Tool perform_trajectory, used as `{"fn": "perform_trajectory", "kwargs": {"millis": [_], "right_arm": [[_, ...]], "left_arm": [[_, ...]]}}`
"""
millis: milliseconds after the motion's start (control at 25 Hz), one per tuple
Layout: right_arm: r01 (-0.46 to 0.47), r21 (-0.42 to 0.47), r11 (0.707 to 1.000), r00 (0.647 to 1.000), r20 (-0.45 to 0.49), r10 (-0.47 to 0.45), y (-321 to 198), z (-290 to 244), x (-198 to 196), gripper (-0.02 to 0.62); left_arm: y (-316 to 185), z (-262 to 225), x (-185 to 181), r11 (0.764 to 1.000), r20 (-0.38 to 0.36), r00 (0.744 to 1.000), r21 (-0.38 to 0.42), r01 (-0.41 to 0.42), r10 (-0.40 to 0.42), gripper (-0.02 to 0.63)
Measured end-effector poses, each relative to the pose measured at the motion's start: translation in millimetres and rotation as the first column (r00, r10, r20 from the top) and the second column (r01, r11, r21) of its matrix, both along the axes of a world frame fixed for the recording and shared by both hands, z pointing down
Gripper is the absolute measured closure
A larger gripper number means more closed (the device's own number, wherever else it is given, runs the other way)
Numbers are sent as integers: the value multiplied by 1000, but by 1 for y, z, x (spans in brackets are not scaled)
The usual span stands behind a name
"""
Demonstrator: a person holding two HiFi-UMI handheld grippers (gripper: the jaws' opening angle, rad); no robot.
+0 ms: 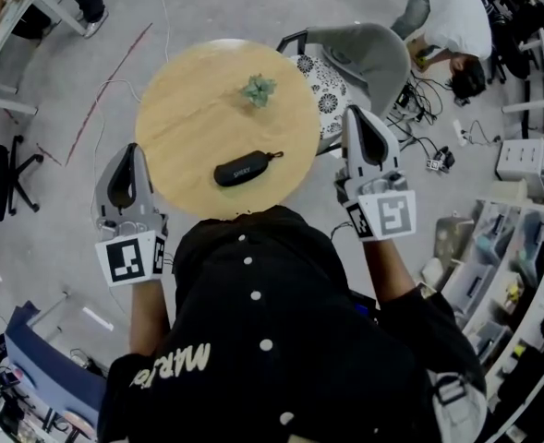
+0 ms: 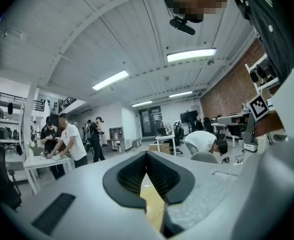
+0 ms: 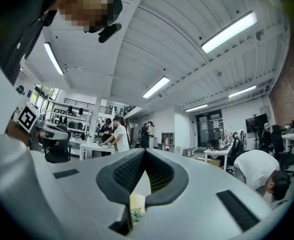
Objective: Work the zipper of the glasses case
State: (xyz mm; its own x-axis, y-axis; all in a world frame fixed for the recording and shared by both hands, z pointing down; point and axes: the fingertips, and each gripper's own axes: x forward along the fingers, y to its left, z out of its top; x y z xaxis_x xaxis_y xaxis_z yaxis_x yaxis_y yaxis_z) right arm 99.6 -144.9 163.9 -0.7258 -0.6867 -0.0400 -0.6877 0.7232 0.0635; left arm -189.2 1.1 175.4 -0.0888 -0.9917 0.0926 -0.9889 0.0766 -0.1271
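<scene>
Jaws on your left gripper (image 1: 134,149) and right gripper (image 1: 356,112) sit closed, empty; black glasses case (image 1: 244,169) lies between them.

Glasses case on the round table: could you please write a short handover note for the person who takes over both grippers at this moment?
Left gripper: shut, empty, held beside the table's left edge.
Right gripper: shut, empty, held beside the table's right edge.
Glasses case: lies flat on the round wooden table, on the person's side, and looks closed. A small plant stands behind it.
Done: nothing visible; neither gripper touches the case.
Left: reach in, hold the case steady, work the zipper.
</scene>
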Motion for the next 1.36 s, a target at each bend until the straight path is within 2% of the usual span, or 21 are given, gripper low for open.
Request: {"fn": "perform_trajectory", "kwargs": {"millis": [400,720,1080,1360], "right_arm": [[34,-10,999,999,0,-34,6,4,-12,595],[49,-9,999,999,-9,-49,7,4,-15,595],[60,4,998,998,-25,-60,8,5,-21,595],[73,3,997,997,-30,-73,3,9,-27,595]], "left_arm": [[5,-1,3,1000,16,1000,12,19,-19,601],[5,-3,8,1000,-10,1000,15,13,-13,601],[5,-2,8,1000,15,1000,16,4,-4,601],[-2,0,7,1000,-10,1000,16,7,-7,602]]}}
